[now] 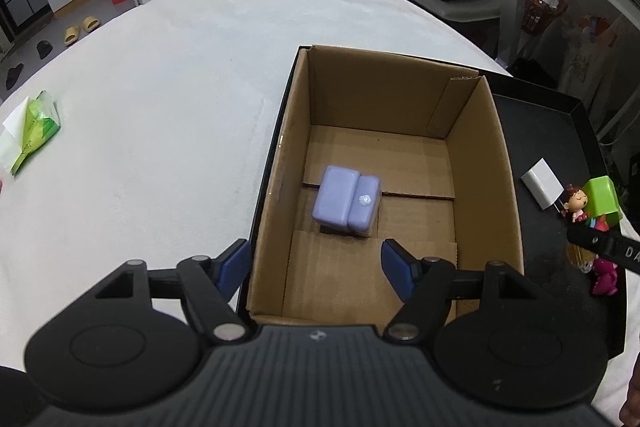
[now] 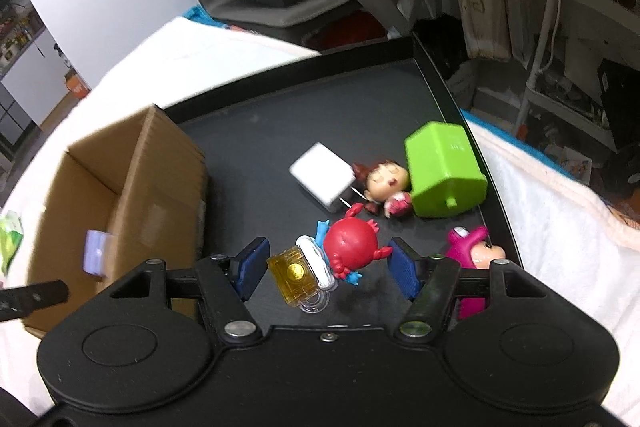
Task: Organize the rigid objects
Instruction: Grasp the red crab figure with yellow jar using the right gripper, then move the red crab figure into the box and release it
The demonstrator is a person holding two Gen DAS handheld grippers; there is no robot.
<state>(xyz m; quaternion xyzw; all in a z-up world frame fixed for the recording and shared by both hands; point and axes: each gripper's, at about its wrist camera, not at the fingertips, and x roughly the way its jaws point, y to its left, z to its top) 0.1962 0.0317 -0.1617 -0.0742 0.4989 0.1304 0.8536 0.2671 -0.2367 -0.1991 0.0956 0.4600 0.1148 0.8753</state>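
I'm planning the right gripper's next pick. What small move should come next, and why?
Probably lower the right gripper and shut it on the red toy: its fingers are open on either side of that toy on the black tray, and the cardboard box is close by.

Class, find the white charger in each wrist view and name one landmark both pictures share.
Left wrist view: white charger at the right edge, on the black tray, right of the cardboard box.
Right wrist view: charger near centre, beside the doll.
Shared landmark: the green block.
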